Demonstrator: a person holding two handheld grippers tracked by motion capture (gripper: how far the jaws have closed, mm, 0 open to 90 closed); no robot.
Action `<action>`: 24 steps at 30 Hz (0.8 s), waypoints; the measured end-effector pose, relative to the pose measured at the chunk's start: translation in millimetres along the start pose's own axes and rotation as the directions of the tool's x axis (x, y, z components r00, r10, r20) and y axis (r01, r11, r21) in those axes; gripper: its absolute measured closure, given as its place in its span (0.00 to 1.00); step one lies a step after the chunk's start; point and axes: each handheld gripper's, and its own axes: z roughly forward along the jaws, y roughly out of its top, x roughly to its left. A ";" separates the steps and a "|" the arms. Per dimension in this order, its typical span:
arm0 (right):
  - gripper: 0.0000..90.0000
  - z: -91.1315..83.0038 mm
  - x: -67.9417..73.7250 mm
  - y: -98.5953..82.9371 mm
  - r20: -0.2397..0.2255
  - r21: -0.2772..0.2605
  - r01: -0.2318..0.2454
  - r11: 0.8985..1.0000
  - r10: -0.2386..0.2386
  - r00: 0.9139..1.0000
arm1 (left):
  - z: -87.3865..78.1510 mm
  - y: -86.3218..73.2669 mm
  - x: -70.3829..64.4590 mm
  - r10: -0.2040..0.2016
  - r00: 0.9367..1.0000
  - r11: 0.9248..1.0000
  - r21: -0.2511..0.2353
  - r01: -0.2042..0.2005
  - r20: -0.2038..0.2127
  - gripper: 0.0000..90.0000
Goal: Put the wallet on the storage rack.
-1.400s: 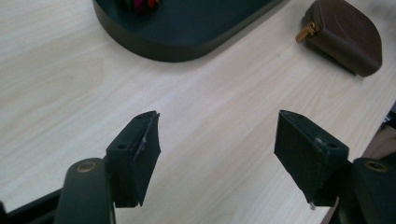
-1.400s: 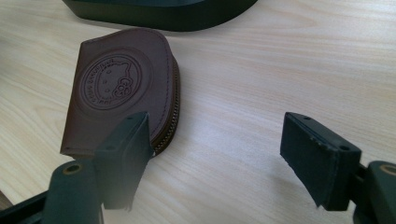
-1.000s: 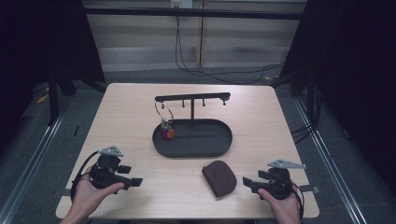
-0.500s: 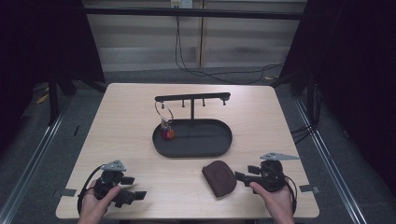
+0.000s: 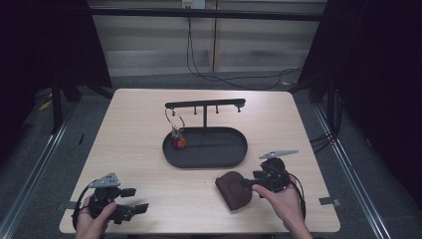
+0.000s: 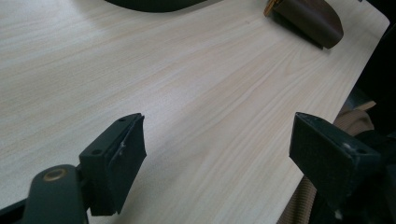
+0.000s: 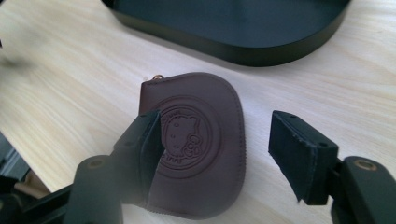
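Dark brown embossed leather coin pouch (image 7: 198, 140) flat on pale wooden counter (image 5: 144, 149), near black oval tray. Right hand-held gripper (image 7: 217, 140) wide open above it, empty. Probably light, soft, slightly slick; pinch across the edges.

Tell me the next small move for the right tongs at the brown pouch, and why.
Probably ease the right tongs forward and down, then close on the brown pouch. The jaws stand open above its near edge, and the pouch lies flat on the table beside the black tray, not yet gripped. The left tongs wait open over bare wood.
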 end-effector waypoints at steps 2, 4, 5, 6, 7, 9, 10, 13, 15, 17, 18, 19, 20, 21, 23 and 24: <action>0.41 1.6 2.2 2.3 0.006 0.022 0.010 1.000 -0.011 1.000 | -0.1 0.1 1.4 -0.004 1.000 1.000 0.002 0.004 0.013 0.20; 0.43 8.6 4.8 8.4 0.028 0.091 0.026 0.996 -0.028 0.999 | -0.6 0.6 3.4 -0.008 1.000 1.000 0.009 0.007 0.016 0.20; 0.43 11.5 4.5 10.1 0.033 0.112 0.023 0.994 -0.026 0.999 | -0.7 0.8 3.5 -0.008 1.000 1.000 0.013 0.007 0.022 0.20; 0.43 14.3 3.5 11.9 0.038 0.136 0.030 0.990 -0.035 0.999 | -0.7 0.8 3.5 -0.008 1.000 1.000 0.013 0.007 0.022 0.20; 0.43 17.2 2.2 13.5 0.040 0.157 0.031 0.987 -0.038 0.998 | -1.0 0.9 3.5 -0.007 1.000 1.000 0.012 0.007 0.023 0.20; 0.43 21.4 0.2 16.7 0.044 0.185 0.030 0.982 -0.039 0.998 | -1.8 1.4 3.6 0.002 1.000 1.000 0.021 -0.003 0.027 0.20; 0.43 21.4 0.2 16.7 0.044 0.185 0.030 0.982 -0.039 0.998 | -1.3 1.5 3.3 0.002 1.000 1.000 0.019 -0.003 0.022 0.20; 0.40 27.9 -0.7 24.0 0.039 0.258 0.026 0.966 -0.037 0.999 | -0.5 1.8 4.3 0.006 1.000 0.999 0.032 -0.007 0.024 0.20; 0.34 30.4 -0.3 27.8 0.039 0.287 0.024 0.958 -0.036 0.999 | -0.1 1.7 4.2 0.005 1.000 0.999 0.032 -0.006 0.022 0.20; 0.30 32.7 -0.7 29.3 0.032 0.304 0.025 0.952 -0.037 0.999 | 0.5 1.8 4.1 0.007 1.000 0.999 0.035 -0.008 0.021 0.20; 0.30 37.7 0.4 31.8 0.025 0.357 0.035 0.934 -0.047 0.999 | -0.1 2.1 4.3 0.006 1.000 1.000 0.026 -0.007 0.012 0.20; 0.30 38.8 1.4 33.1 0.026 0.370 0.024 0.929 -0.036 0.999 | -0.1 2.1 4.3 0.006 1.000 1.000 0.026 -0.007 0.012 0.20; 0.30 38.8 1.4 33.1 0.026 0.370 0.024 0.929 -0.036 0.999 | -0.4 2.1 4.7 0.005 1.000 1.000 0.028 -0.006 0.012 0.20; 0.30 41.4 2.6 34.3 0.023 0.383 0.027 0.923 -0.039 0.999 | -0.8 2.0 5.6 0.004 1.000 1.000 0.027 -0.004 0.013 0.20; 0.31 44.7 2.1 34.4 0.012 0.393 0.037 0.919 -0.045 0.999 | -0.5 2.0 5.9 0.001 1.000 1.000 0.027 -0.001 0.013 0.20; 0.31 46.6 2.4 34.4 0.009 0.406 0.032 0.914 -0.039 0.999 | -0.4 2.1 5.9 -0.001 1.000 1.000 0.029 0.000 0.016 0.20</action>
